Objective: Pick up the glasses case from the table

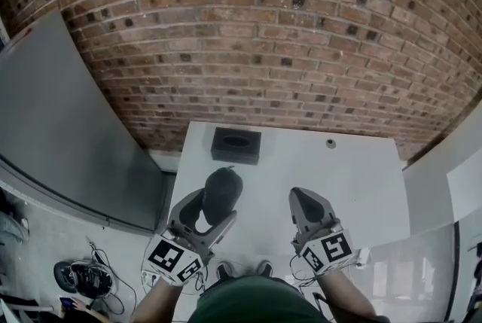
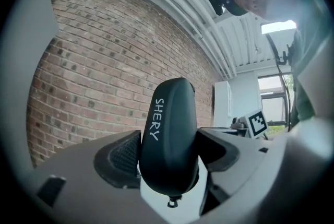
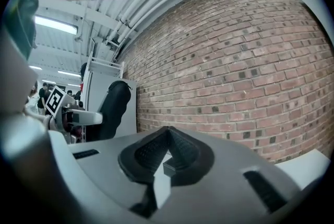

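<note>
Black smooth oval glasses case (image 2: pixel 169 134), white SHERY lettering along its side, clamped end-up between left gripper (image 1: pixel 215 206) jaws, over white table (image 1: pixel 361 178), right gripper (image 3: pixel 167 152) jaws pressed together, empty

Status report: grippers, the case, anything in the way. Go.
Left gripper shut on glasses case; right gripper shut, empty. Case upright, off the table. Black box at far edge, well clear.

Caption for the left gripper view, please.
Left gripper shut on the black glasses case, brick wall behind.
</note>
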